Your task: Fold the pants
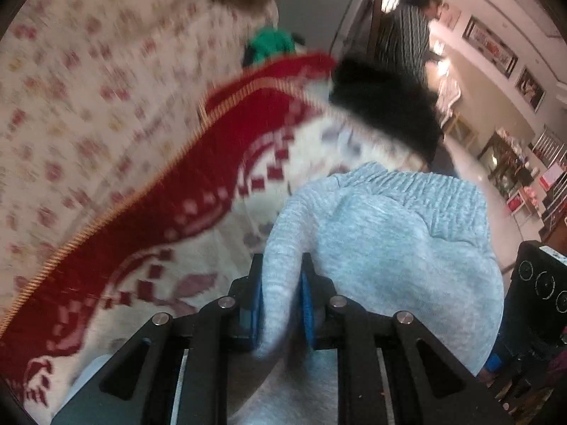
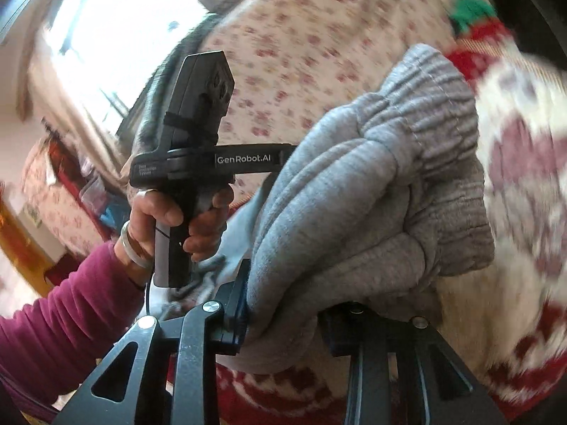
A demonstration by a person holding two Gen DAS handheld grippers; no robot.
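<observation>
The grey pants (image 1: 389, 233) hang in a bunch above a red and cream blanket (image 1: 198, 184), their ribbed waistband (image 1: 418, 184) at the far side. My left gripper (image 1: 281, 283) is shut on a narrow fold of the grey cloth, which runs between its blue pads (image 1: 307, 306). In the right wrist view the pants (image 2: 354, 194) bulge thickly with the waistband (image 2: 443, 113) turned up and right. My right gripper (image 2: 283, 304) is shut on a thick wad of that cloth. The other hand-held gripper body (image 2: 198, 156) stands at the left, gripped by a hand (image 2: 166, 219) in a magenta sleeve.
A floral bedspread (image 1: 88, 81) lies beyond the blanket. Green cloth (image 1: 271, 44) and a dark garment (image 1: 386, 106) rest at the blanket's far end. A person in a striped top (image 1: 407, 35) stands near a wall with framed pictures. A bright window (image 2: 117, 21) glares upper left.
</observation>
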